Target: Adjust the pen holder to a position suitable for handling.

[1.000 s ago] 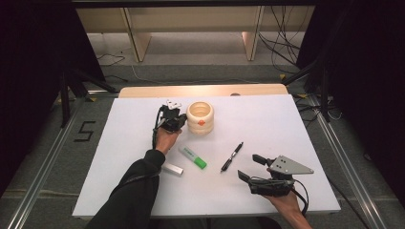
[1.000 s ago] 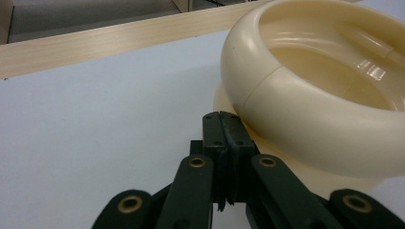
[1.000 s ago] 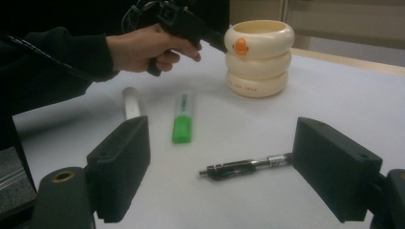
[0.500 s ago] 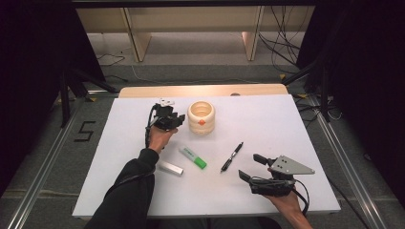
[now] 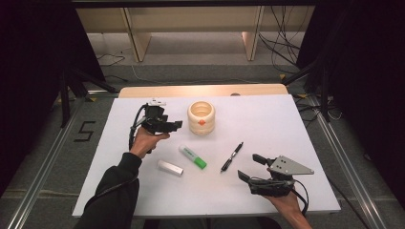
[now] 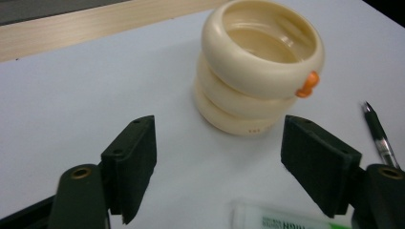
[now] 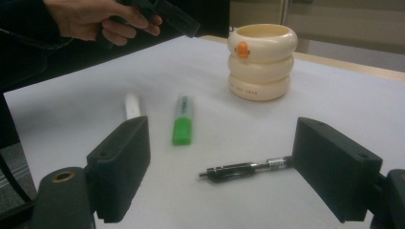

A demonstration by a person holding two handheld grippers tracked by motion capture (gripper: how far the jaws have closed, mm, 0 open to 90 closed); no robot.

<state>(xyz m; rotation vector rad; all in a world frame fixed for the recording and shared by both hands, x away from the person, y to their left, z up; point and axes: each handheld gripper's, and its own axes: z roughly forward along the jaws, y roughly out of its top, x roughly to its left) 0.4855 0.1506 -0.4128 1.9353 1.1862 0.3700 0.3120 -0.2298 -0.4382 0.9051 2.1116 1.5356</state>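
A cream ringed cup [image 5: 201, 117] with an orange knob stands at the table's back middle. My left gripper [image 5: 175, 125] hovers just left of the cup [image 6: 260, 67], pointing at it. Its jaws have just been opening and stand open [image 6: 219, 124] with nothing between them. A green highlighter [image 5: 192, 157], a white stick [image 5: 170, 168] and a black pen [image 5: 232, 156] lie on the white table in front of the cup. My right gripper [image 5: 250, 167] rests near the front right, open [image 7: 223, 126], with the pen [image 7: 243, 168] lying a little ahead of its jaws.
The white tabletop [image 5: 286, 129] ends in a wooden strip [image 5: 200, 90] at the back. Beyond it are a grey floor and shelf legs. The person's left hand [image 7: 100, 19] is raised at the far left of the right gripper view.
The left gripper has drawn back to the left from the cup and risen a little. Its jaws went from shut to open. The right gripper has stayed put.
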